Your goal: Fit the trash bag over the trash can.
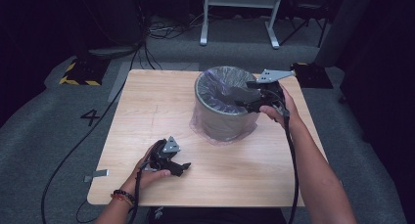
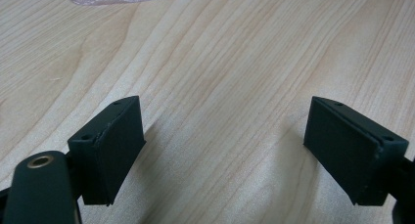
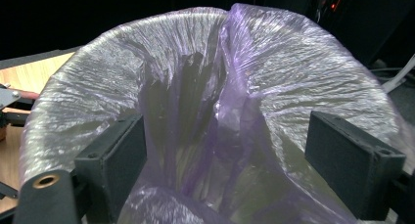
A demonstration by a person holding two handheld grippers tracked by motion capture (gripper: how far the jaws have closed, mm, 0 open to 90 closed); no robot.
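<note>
One bin [image 1: 222,106] stands on the table [image 1: 147,116], toward its far right part, lined with one thin purple bag [image 1: 220,82] — the bag is folded over the rim and its loose skirt spreads on the wood around the base. Two grippers are in hand. The right gripper [image 1: 255,96] sits at the bin's right rim, reaching over the opening; in the right gripper view its jaws stand wide apart with a fold of the bag [image 3: 230,111] rising between them, and they grip nothing. The left gripper [image 1: 182,168] rests low on the table near its front edge, well apart from the bin — its jaws also wide open over bare wood [image 2: 220,87], holding nothing.
</note>
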